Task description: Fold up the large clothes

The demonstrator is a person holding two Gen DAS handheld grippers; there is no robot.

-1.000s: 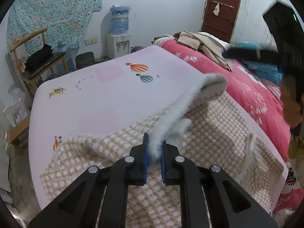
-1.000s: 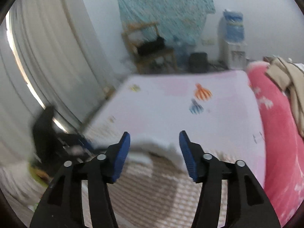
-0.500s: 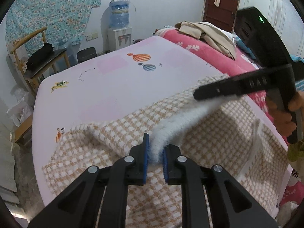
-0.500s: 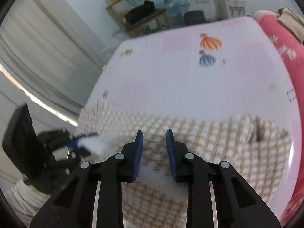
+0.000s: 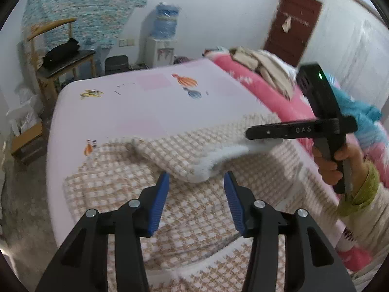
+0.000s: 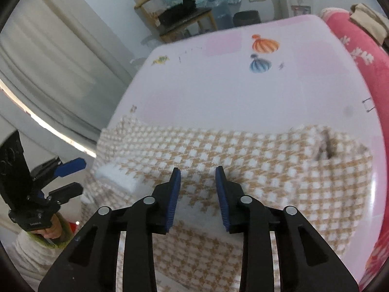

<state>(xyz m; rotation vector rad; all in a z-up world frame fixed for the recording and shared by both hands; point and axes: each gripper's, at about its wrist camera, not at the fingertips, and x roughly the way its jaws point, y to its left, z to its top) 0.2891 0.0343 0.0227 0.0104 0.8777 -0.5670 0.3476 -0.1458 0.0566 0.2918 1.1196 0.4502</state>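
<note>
Two grippers over a half-folded checked garment

Two grippers hang above the bed (image 5: 155, 107), whose pale pink sheet bears balloon prints. The large tan-and-white checked garment (image 6: 243, 160) lies spread across the near end of the bed, one part doubled over so that its white fleecy lining (image 5: 218, 157) shows along the fold.

The left gripper (image 5: 196, 194) has its jaws opening, blue pads well apart; the folded edge lies just beyond the fingertips, and nothing is pressed between them. The right gripper (image 6: 198, 189) (seen side-on from the left wrist view, held by a hand (image 5: 333, 160) in a green-cuffed sleeve) also has its jaws opening, partly spread over the checked cloth with nothing gripped. From the side its fingers reach the white lining; whether they touch it I cannot tell.
</note>
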